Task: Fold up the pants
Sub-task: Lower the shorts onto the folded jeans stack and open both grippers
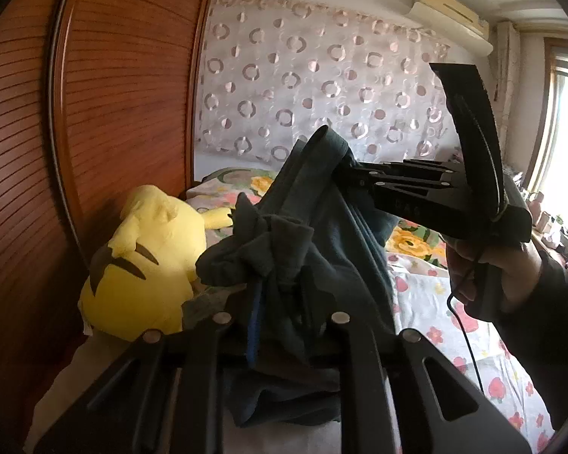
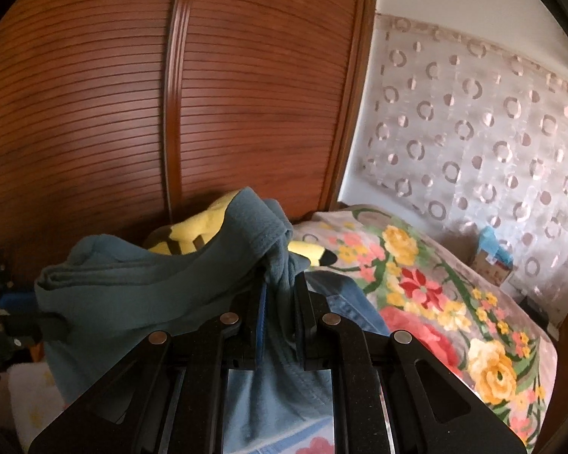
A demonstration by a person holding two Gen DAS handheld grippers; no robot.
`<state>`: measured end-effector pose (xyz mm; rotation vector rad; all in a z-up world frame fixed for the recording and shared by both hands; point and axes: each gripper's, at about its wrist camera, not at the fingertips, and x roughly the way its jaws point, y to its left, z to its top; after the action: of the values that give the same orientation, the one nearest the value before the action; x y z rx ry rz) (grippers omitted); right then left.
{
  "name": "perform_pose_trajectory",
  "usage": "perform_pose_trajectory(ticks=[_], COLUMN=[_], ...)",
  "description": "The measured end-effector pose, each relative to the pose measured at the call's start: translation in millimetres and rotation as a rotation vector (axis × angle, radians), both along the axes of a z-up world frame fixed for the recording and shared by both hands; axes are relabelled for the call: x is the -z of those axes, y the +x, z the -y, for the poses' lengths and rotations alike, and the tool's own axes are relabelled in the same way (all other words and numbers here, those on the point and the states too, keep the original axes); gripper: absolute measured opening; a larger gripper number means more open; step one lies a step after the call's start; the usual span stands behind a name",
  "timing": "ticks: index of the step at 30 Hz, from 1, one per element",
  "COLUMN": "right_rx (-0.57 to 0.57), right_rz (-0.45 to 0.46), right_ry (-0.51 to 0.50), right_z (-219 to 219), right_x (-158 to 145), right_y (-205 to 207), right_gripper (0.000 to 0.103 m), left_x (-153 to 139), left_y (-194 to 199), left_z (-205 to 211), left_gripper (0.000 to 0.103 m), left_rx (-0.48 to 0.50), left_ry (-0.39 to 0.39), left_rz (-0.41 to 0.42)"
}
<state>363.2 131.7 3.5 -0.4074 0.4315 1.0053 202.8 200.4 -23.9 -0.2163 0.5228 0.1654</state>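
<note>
Left wrist view — the left gripper (image 1: pixel 280 283) sits at lower centre of the frame, its jaws nearly together and pinched on a bunched fold of the pants (image 1: pixel 322 212), a dark teal garment. The cloth rises from this grip toward the centre of the frame, where the right gripper (image 1: pixel 340 174) enters from the right side, its jaws closed on a higher edge of the same garment. A hand (image 1: pixel 488 268) in a dark sleeve (image 1: pixel 549 314) holds that tool at the right edge, with a thin black cable (image 1: pixel 469 336) hanging below it.

Right wrist view — the right gripper (image 2: pixel 280 295) at lower centre has its jaws all but closed on a gathered edge of the pants (image 2: pixel 140 283); the garment spreads from the grip to the left of the frame and drapes below the fingers.

Surroundings: a yellow plush toy (image 1: pixel 144 261) lies at lower left of the left wrist view, just behind the pants, against a wooden slatted wardrobe door (image 1: pixel 94 113). A floral bedspread (image 2: pixel 435 287) covers the bed at right of the right wrist view. A sheer curtain (image 1: pixel 322 75) with ring patterns fills the upper centre, and an air conditioner (image 1: pixel 450 19) hangs at upper right
</note>
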Motion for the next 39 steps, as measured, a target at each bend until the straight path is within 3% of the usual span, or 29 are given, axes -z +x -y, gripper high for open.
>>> perform_pose_trajectory(ticks=[7,9,11,22,27,32,39], right_rx=[-0.001,0.008,0.035,0.012,-0.007,0.043,0.136], right_rz=[-0.017,-0.021,-0.020,-0.133,-0.171,-0.209,-0.269], right_ry=[-0.004,0.000,0.006,0.075,0.048,0.028,0.033], right_z=[-5.6,-4.3,-1.8,34.5,40.1,40.3,42.5], right_x=[10.1,11.4,10.5,5.1,20.5,38.0,60.3], right_y=[2.7,4.8,6.9,7.8,8.1,27.3,61.8], right_gripper=[0.010,0.019,0.020,0.024,0.024,0.023,0.023], left_x=[4.6,4.2,2.5,-5.9,10.5,35.0,47.9], left_y=[-0.5,-1.8,-2.4,4.9,18.4,24.3,21.3], left_z=[-3.9,-2.1,-2.1,8.1,12.1,0.8,6.6], left_gripper=[0.021,0.023,0.027,0.039,0.039,0.039,0.040], left_rx=[-0.020,-0.020,-0.003,0.045,0.048,0.019,0.022], left_ry=[-0.009,-0.003,-0.001,0.033,0.052,0.027,0.040], left_rz=[-0.022,-0.022,-0.018,-0.006,-0.061,-0.130,-0.130])
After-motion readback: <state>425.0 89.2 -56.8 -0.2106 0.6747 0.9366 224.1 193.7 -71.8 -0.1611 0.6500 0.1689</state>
